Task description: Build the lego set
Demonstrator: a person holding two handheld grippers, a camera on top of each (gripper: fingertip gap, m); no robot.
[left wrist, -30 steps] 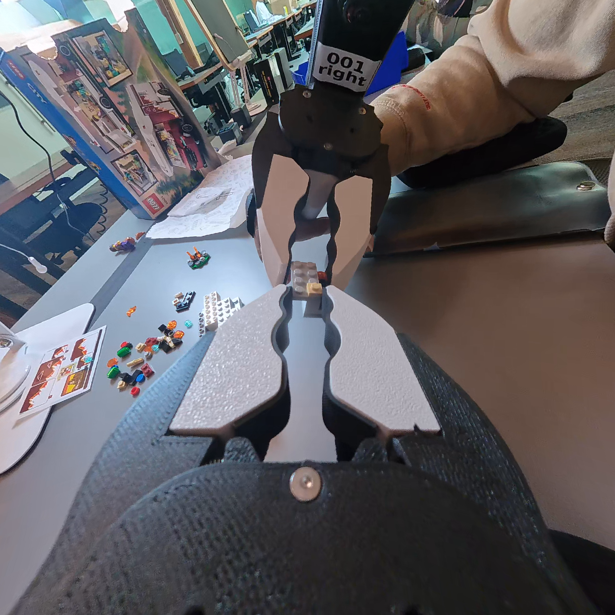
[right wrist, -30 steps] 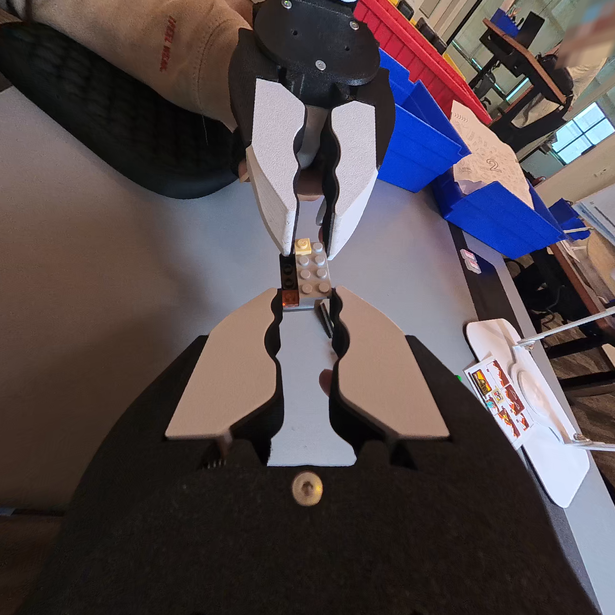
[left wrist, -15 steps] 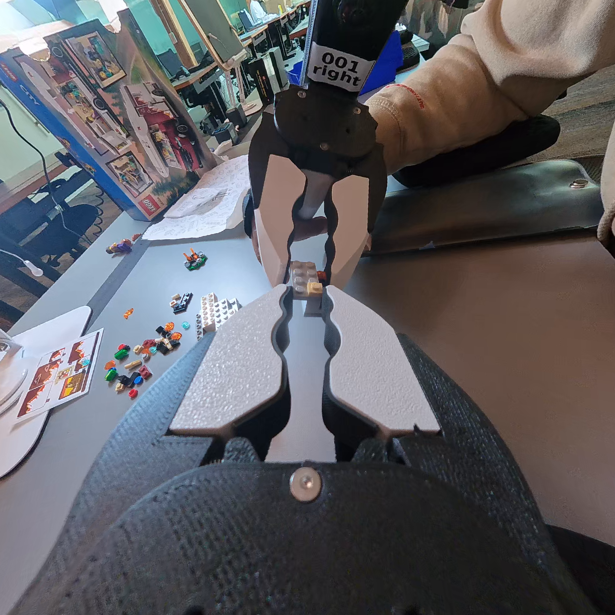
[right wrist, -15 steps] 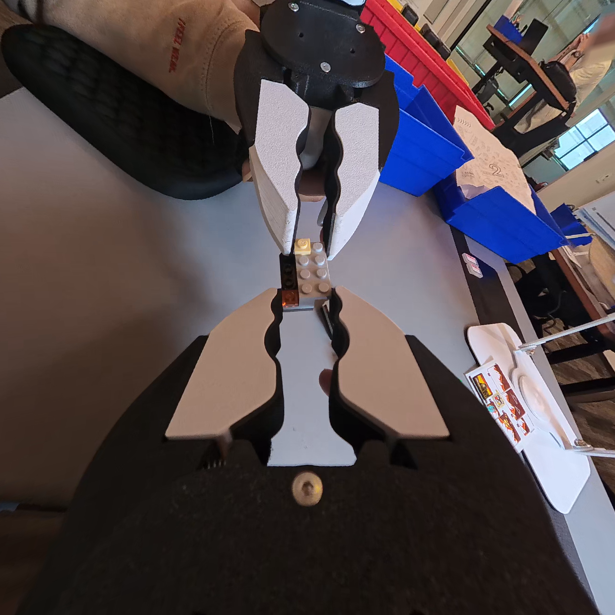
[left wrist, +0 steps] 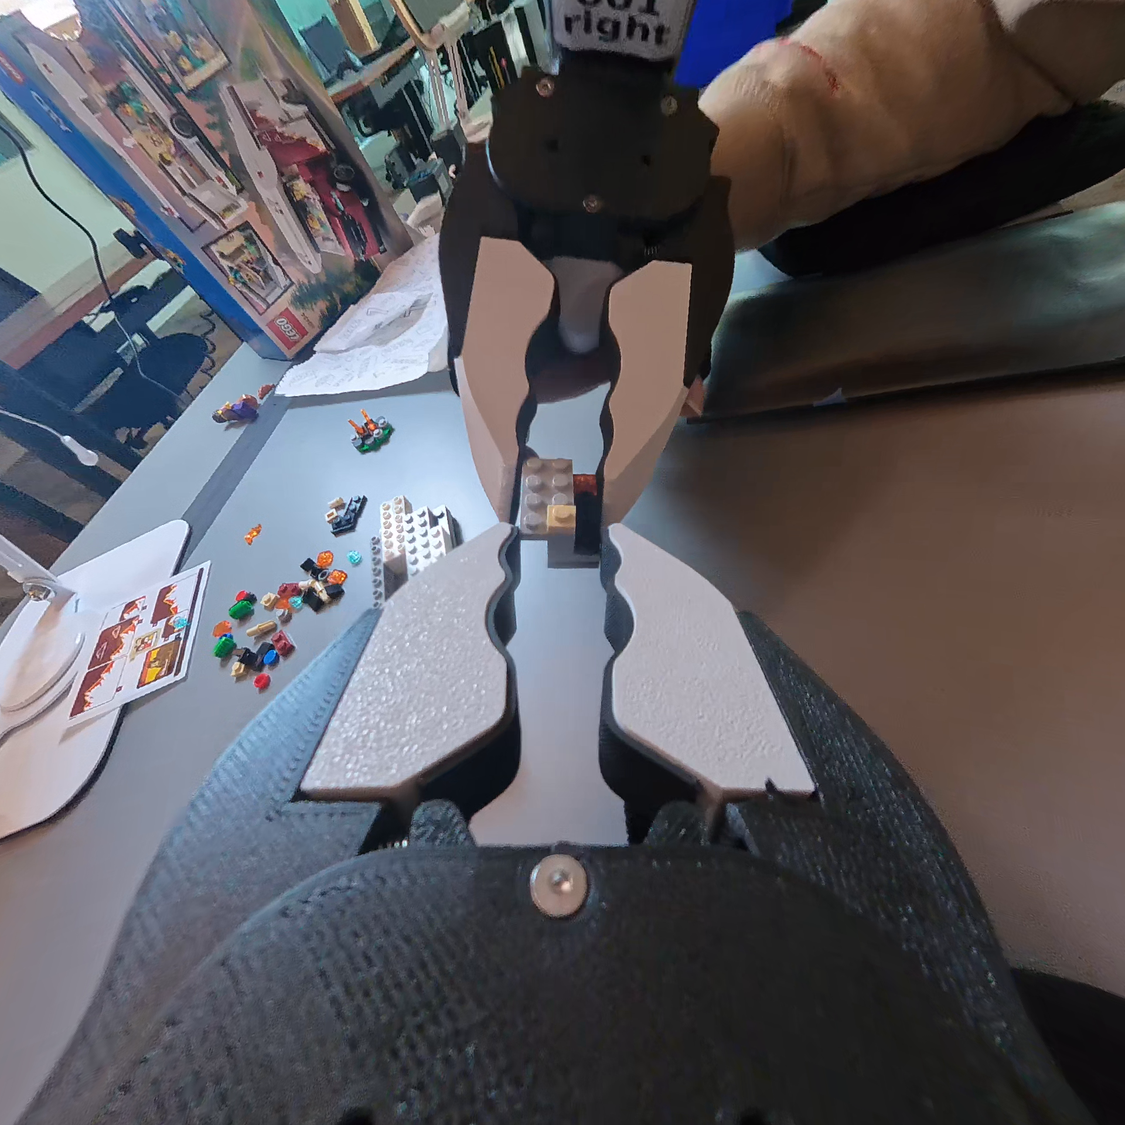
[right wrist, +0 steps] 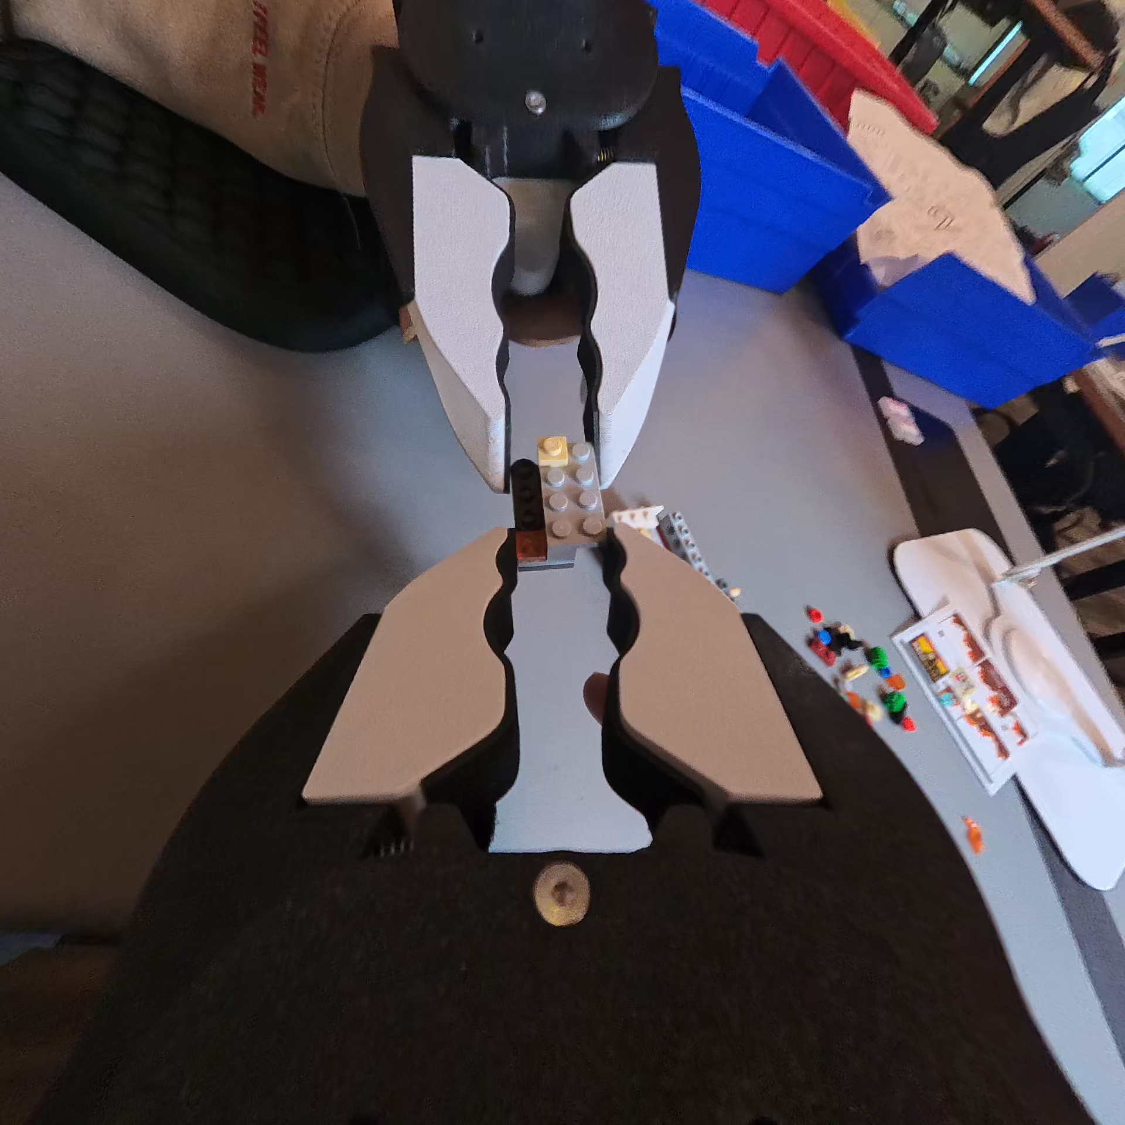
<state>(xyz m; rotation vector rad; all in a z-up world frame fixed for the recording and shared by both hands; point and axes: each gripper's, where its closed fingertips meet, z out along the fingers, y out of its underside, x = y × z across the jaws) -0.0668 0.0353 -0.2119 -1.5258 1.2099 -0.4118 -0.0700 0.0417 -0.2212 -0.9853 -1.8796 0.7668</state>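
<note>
1. While we look along both tools, we see the small lego assembly (left wrist: 551,508) between the two tips, above the grey table (left wrist: 341,475).
2. Our left gripper (left wrist: 557,536) and right gripper (right wrist: 557,536) each stand partly open; whether either one truly grips the assembly, we cannot tell.
3. Loose lego pieces (left wrist: 274,615) lie apart, near a sticker sheet (left wrist: 137,639).

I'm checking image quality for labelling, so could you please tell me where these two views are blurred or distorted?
Left wrist view: the sleeve and the set box are smeared; the grey brick assembly is fairly sharp. Right wrist view: the blue bins and loose pieces look soft; both views bend toward the edges.
</note>
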